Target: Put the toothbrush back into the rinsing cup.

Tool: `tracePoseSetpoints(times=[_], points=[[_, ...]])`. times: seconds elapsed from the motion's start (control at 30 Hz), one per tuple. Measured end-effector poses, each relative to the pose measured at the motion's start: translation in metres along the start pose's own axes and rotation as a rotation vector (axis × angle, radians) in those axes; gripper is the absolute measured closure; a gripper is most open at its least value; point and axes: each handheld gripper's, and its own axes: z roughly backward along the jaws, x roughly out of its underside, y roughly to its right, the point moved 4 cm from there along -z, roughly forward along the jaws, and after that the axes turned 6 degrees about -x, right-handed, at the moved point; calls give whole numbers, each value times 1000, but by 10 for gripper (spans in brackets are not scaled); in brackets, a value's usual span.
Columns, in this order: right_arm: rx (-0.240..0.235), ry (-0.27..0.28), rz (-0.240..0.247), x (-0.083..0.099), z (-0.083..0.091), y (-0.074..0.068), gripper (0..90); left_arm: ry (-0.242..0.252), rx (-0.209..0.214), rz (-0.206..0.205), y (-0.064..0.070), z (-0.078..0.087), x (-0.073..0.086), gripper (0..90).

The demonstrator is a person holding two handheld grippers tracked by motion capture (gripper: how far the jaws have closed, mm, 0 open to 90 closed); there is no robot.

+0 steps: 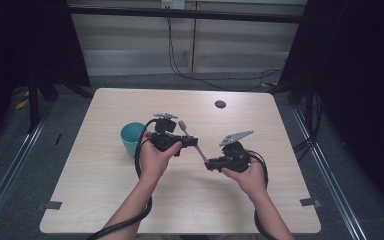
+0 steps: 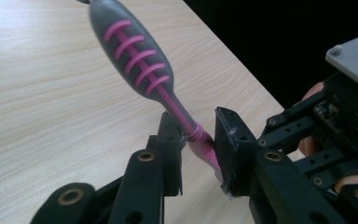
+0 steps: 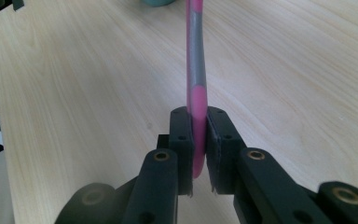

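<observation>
Right now the right claw (image 3: 199,151) pinches the toothbrush (image 3: 195,79) tight while the left claw (image 2: 196,140) stands spread around its neck; letting go early would drop it onto the desk (image 1: 105,195), short of the cup (image 1: 131,137)

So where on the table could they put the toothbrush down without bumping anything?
The near part of the table, in front of the hands, is bare, and so is the far left corner behind the teal cup. The far right holds a small dark round spot. The middle is crowded: both tools, left and right, meet at the toothbrush beside the cup.
</observation>
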Motion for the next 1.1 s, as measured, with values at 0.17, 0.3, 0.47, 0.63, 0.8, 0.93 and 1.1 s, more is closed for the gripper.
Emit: tracePoseSetpoints(times=[0.17,0.3,0.47,0.63,0.8,0.93,1.1], points=[[-2,5,-16,-1,-1,-2,817,10,4,6,1,0,0,734],[-4,24,-20,-2,-1,-1,817,33,11,26,1,-1,-1,738],[-11,39,-28,-3,-2,-2,817,48,15,36,1,-2,-1,720],[-14,48,-20,-4,0,-3,817,55,16,36,1,-2,-2,734],[-21,46,-9,-5,-1,-5,814,62,30,57,2,-1,-2,783],[-26,45,-4,-6,-5,-8,804,60,25,42,4,0,-4,791],[-28,36,17,-8,-11,-13,778,62,19,57,5,-1,-3,800]])
